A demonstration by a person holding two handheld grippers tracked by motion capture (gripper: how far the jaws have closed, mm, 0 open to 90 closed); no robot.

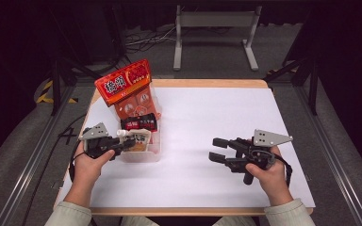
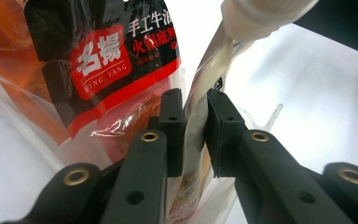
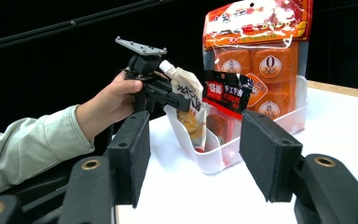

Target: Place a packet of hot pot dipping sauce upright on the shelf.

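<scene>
Left tongs (image 1: 128,142) sit at the near-left of the surface (image 1: 226,122), over the near end of a clear plastic bin (image 1: 143,155). Jaws nearly together, pads pressing both sides of a spouted sauce pouch (image 1: 139,139). The left gripper view shows the pouch (image 2: 204,100) pinched flat between the pads, its white cap at the top edge. The pouch stands upright at the near end of the bin, lower part inside the bin wall.

Just behind the pouch in the bin: a black-and-red seasoning packet (image 1: 139,122), upright, close to the pouch; contact not clear. Farther back, at the far end of the bin, a tall orange snack bag (image 1: 129,92) with a red header leans, sticking up well above the rim.

From the right gripper view the same order reads: the person's left hand (image 3: 114,100) on the left tongs (image 3: 179,102), pouch (image 3: 191,112), packet (image 3: 223,95), orange bag (image 3: 261,51), all in the bin (image 3: 261,133).

Right tongs (image 1: 219,149) are at the near-right of the surface, well apart from the bin, lying roughly level and pointing left toward it. Jaws stand partly open, nothing between the pads. The right hand (image 1: 266,174) holds them just above the white surface.
</scene>
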